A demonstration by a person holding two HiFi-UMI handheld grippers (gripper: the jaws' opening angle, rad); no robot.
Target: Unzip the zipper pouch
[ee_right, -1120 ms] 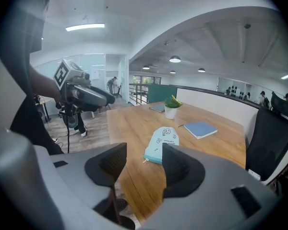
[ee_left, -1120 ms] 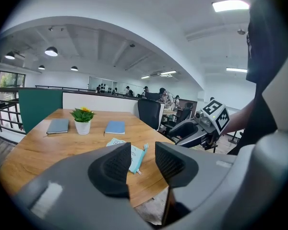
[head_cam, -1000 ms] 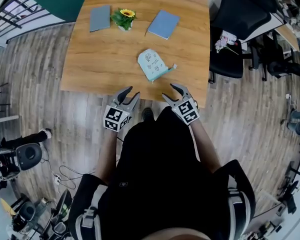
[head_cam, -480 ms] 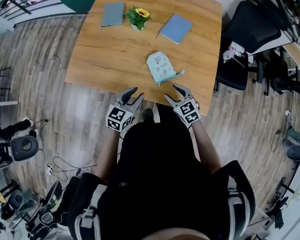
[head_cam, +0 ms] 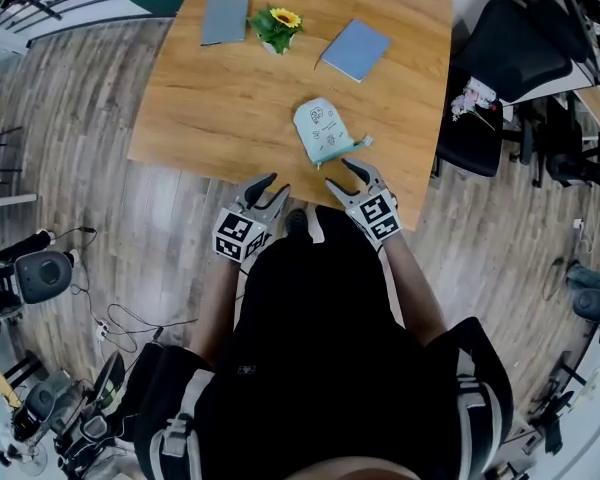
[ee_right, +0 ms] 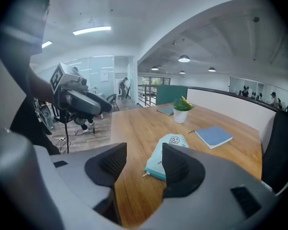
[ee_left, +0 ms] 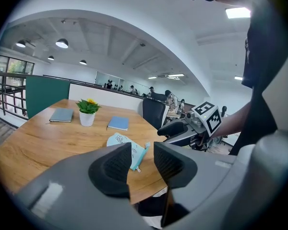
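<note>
Plainly, the step in hand is looking like the approach to the zipper pouch [head_cam: 325, 131], and doing it well is meaning a job for each side. The left gripper [head_cam: 273, 184] is best pinning the fabric beside the end where the small pull tab [ee_right: 145, 174] is sitting. The right gripper [head_cam: 338, 173] is then nipping that tab and drawing it along the teeth, low and in line with the seam (a lift would only be dragging the whole thing across the table [head_cam: 230, 98]). Neither is gripping anything: the right gripper's jaws are standing apart, framing the zipper pouch but short of it. The left gripper's jaws, having just been closing a little, are also standing apart with nothing between them. The zipper pouch is lying flat near the table's front edge, just ahead of the right gripper and touching neither. It is showing pale mint fabric with cartoon doodles, a rounded far end and a darker teal zipper band along its near edge, apparently zipped shut.
</note>
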